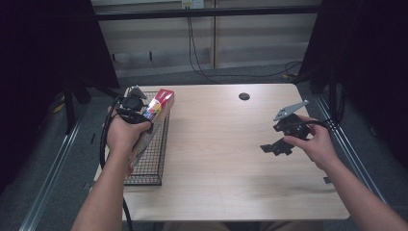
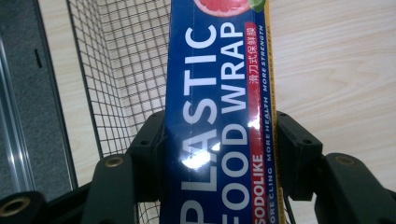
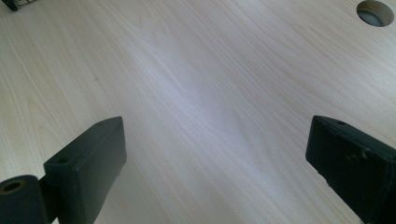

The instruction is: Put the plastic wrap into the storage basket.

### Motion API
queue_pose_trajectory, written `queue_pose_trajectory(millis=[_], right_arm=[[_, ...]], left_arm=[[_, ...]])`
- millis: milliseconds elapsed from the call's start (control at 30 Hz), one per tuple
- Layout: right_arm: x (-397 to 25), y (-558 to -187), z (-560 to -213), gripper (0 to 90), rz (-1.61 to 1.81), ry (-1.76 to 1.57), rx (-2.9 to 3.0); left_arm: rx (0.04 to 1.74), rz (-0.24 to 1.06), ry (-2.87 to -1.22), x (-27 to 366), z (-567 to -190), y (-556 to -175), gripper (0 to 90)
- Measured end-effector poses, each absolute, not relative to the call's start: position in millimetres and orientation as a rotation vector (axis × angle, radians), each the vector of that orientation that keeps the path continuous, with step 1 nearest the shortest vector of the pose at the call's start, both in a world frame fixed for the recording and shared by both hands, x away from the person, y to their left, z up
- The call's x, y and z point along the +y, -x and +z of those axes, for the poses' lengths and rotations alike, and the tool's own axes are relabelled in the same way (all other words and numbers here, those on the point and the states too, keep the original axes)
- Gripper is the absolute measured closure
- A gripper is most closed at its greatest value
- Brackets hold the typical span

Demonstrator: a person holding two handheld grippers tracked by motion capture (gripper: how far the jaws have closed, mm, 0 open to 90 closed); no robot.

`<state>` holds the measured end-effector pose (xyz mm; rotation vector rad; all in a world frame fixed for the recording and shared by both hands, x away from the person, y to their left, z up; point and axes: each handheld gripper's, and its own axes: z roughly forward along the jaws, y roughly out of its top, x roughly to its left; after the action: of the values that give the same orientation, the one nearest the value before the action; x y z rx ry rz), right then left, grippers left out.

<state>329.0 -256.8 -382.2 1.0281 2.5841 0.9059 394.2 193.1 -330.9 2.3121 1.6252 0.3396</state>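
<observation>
Left gripper view reads "PLASTIC FOOD WRAP" on the box (image 2: 219,116) its hand-held gripper (image 2: 219,158) clamps; right hand-held gripper (image 3: 215,163) gapes wide.

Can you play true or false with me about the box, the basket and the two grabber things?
1. The left hand-held gripper is shut on the wrap box. True.
2. The right hand-held gripper holds a cup. False: its jaws are wide open, with bare table between them.
3. The box is green. False: it is blue with a red end.
4. The wire basket sits at the table's left edge. True.
5. The table has a round hole. True.
</observation>
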Motion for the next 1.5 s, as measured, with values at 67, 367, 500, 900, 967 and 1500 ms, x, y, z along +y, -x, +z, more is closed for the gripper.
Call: queue_pose_trajectory(millis=[67,367,500,900,967,1500], right_arm=[[-257.2,-328.7,-382.5,4.9,0.906,-1.024,2.583],[-255.9,-328.1,-382.4,4.4,0.908,-1.014,2.582],[-256.1,-327.6,-382.9,4.3,0.903,-1.019,2.591],[-256.4,-326.5,-383.6,4.1,0.906,-1.006,2.580],[-256.7,-326.1,-383.5,4.1,0.911,-1.012,2.575],[-258.2,-325.1,-387.6,4.0,0.908,-1.029,2.570]], left_arm=[[1.664,0.343,-2.274,195.3,-332.8,-394.1,44.3],[1.781,0.353,-2.174,206.1,-340.1,-391.7,44.2],[1.827,0.353,-2.144,209.0,-344.8,-390.6,44.0],[1.911,0.356,-2.088,213.1,-359.7,-388.2,44.0],[1.919,0.355,-2.087,213.9,-362.4,-388.0,44.0],[1.966,0.348,-2.063,213.0,-381.9,-386.6,43.8]])
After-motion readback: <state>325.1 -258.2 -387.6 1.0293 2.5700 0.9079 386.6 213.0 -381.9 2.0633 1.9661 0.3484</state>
